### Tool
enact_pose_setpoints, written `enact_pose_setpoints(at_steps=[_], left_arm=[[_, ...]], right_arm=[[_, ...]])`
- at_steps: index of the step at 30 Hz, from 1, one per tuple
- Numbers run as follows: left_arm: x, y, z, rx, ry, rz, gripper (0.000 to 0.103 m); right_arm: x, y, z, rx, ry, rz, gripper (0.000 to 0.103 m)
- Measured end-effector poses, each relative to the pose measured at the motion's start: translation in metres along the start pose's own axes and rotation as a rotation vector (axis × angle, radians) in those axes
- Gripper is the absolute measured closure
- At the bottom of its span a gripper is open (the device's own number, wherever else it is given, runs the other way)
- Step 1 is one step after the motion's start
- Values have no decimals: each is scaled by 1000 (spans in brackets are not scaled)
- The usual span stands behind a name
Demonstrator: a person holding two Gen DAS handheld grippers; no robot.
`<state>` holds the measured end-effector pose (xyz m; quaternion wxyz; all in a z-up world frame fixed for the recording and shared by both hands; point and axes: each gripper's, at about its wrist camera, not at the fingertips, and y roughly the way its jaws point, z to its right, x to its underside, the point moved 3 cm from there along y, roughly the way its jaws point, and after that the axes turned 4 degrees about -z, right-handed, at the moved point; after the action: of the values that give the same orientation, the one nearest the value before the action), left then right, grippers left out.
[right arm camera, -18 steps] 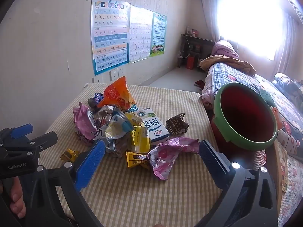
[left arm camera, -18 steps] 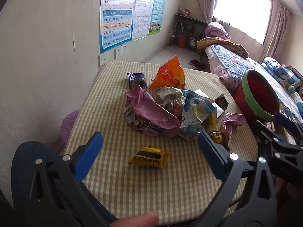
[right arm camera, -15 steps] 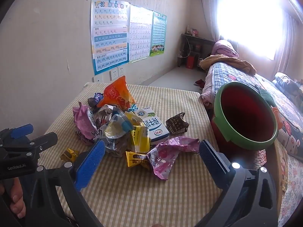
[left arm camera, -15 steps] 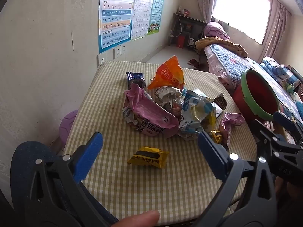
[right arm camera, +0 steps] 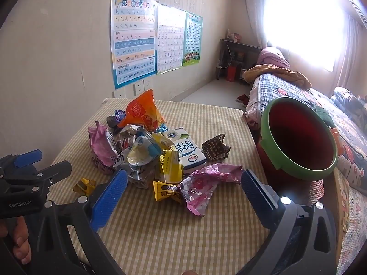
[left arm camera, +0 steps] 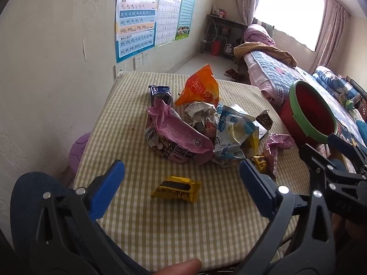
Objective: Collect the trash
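A heap of wrappers lies mid-table: an orange bag [left arm camera: 199, 87], a pink bag [left arm camera: 176, 135], a blue-white bag [left arm camera: 231, 128], a milk carton [right arm camera: 187, 151], a crumpled pink wrapper [right arm camera: 204, 183]. A lone yellow wrapper [left arm camera: 176, 189] lies nearer, just ahead of my open, empty left gripper [left arm camera: 181, 183]. My right gripper [right arm camera: 183, 183] is open and empty, with the pink wrapper and a yellow wrapper [right arm camera: 166, 191] between its blue pads. A red bin with a green rim [right arm camera: 298, 137] stands off the table's right edge. Each gripper shows in the other's view.
The table [left arm camera: 206, 229] has a yellow checked cloth and stands against the wall at left. A purple stool [left arm camera: 79, 149] sits by its left edge. A bed [right arm camera: 286, 87] runs along the right behind the bin.
Both views have shifted only slightly; the left gripper has edged a little. Nothing was taken hold of or let go.
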<state>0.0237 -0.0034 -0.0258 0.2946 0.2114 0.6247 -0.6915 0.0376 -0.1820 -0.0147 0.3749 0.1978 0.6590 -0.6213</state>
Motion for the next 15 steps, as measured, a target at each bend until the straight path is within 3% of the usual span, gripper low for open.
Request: enact_pose_setpoints(at_steps=[15], left_arm=[[0,0,2,7,2,2,5]], right_arm=[[1,0,2,8,6,-2,7]])
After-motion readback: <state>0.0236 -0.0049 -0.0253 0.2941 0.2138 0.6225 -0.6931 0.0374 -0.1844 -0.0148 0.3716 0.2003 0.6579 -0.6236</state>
